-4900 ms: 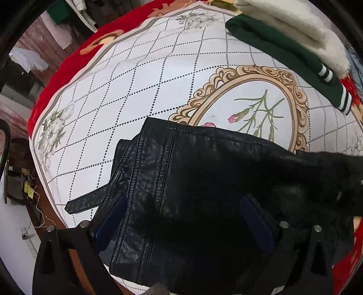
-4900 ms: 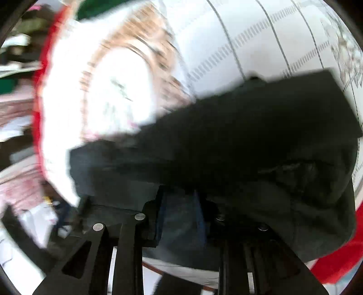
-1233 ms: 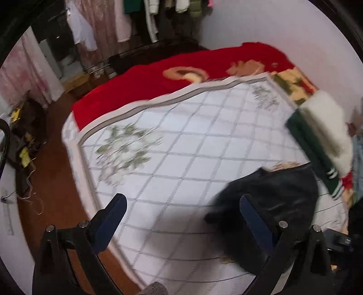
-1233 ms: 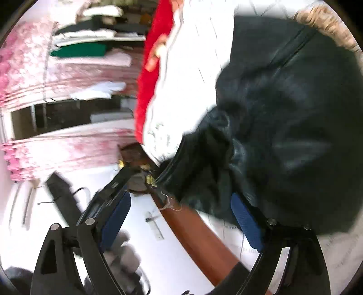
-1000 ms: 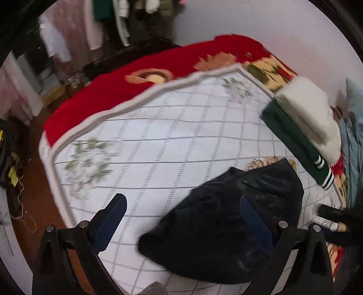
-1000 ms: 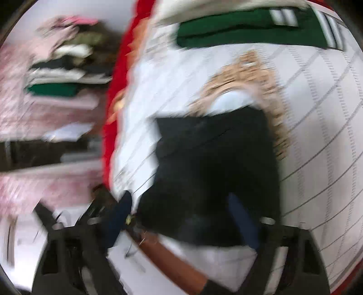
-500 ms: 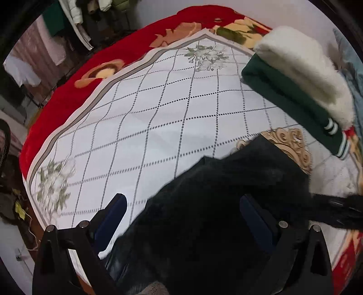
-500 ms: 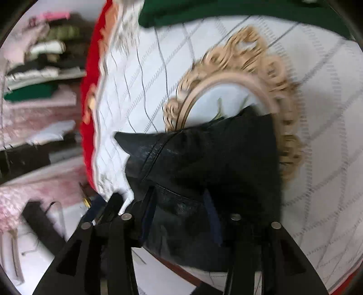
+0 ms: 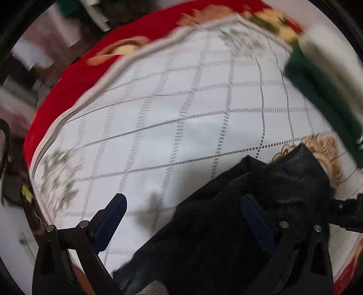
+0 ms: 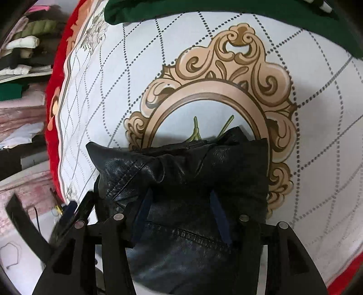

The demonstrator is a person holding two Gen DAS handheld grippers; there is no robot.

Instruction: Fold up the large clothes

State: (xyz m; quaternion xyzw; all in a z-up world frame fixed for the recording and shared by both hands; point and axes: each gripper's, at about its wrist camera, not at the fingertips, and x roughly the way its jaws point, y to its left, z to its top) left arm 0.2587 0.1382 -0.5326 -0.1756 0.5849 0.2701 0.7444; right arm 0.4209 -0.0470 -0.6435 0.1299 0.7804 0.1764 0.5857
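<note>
A folded black leather jacket (image 10: 181, 177) lies on the white quilted bedspread (image 10: 113, 86), over the lower part of a gold oval frame print (image 10: 226, 74). My right gripper (image 10: 179, 215) sits low over the jacket with its blue pads partly closed around a bulge of leather. In the left wrist view the jacket (image 9: 249, 215) fills the lower right. My left gripper (image 9: 181, 217) is wide open; its right pad (image 9: 256, 220) is over the jacket and its left pad (image 9: 111, 217) is over bare bedspread. The right gripper's black frame (image 9: 349, 215) shows at the right edge.
A folded green garment with white fleece (image 9: 324, 74) lies at the far right of the bed, also seen in the right wrist view (image 10: 226, 9). A red blanket (image 9: 90, 68) borders the bedspread. Shelves of folded clothes (image 10: 25, 45) stand beyond the bed's left edge.
The right gripper has come down closer onto the jacket. The left gripper has swung left, so the jacket now sits lower right in its blurred view.
</note>
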